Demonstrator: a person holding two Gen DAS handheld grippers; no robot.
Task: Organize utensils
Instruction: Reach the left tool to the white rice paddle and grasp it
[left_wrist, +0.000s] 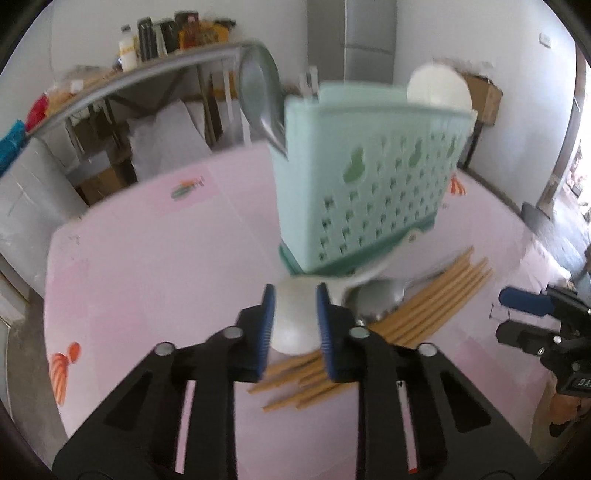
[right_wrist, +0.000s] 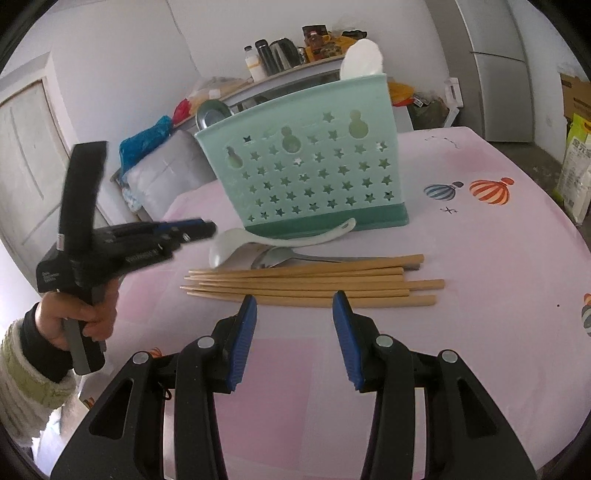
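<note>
Where the left gripper (left_wrist: 294, 291) sits low in the left wrist view, its ribbed blue pads stand a narrow gap apart. The rounded bowl of a glossy white ceramic soup spoon (left_wrist: 295, 325) fills that gap. Whether the pads press on it I cannot tell, since this view is blurred. The spoon lies on the tabletop at centre frame, its curved handle running up and right toward the foot of the holder.

Just right of the bowl lies a dull stainless-steel spoon (left_wrist: 376, 299). Beyond it a loose bundle of tan wooden chopsticks (left_wrist: 436, 299) slants from lower left to upper right.

Behind them stands the mint-green plastic utensil holder (left_wrist: 369, 177), a flat-sided box on a darker green base. Its wall is pierced with small cut-outs that are smeared in this view. A grey metal ladle (left_wrist: 258, 96) rises from its left end and a round white spoon (left_wrist: 439, 88) from its right.

Only the right wrist view shows the cut-outs as stars and gourds. It shows the chopsticks lying almost level across the frame. At the left edge it shows a hand (right_wrist: 85, 314) in a fleecy cuff gripping the left tool.

The right gripper (right_wrist: 295, 299) has its pads well apart, nothing between them, just short of the chopsticks above the pink balloon-printed tabletop (right_wrist: 480, 277).
</note>
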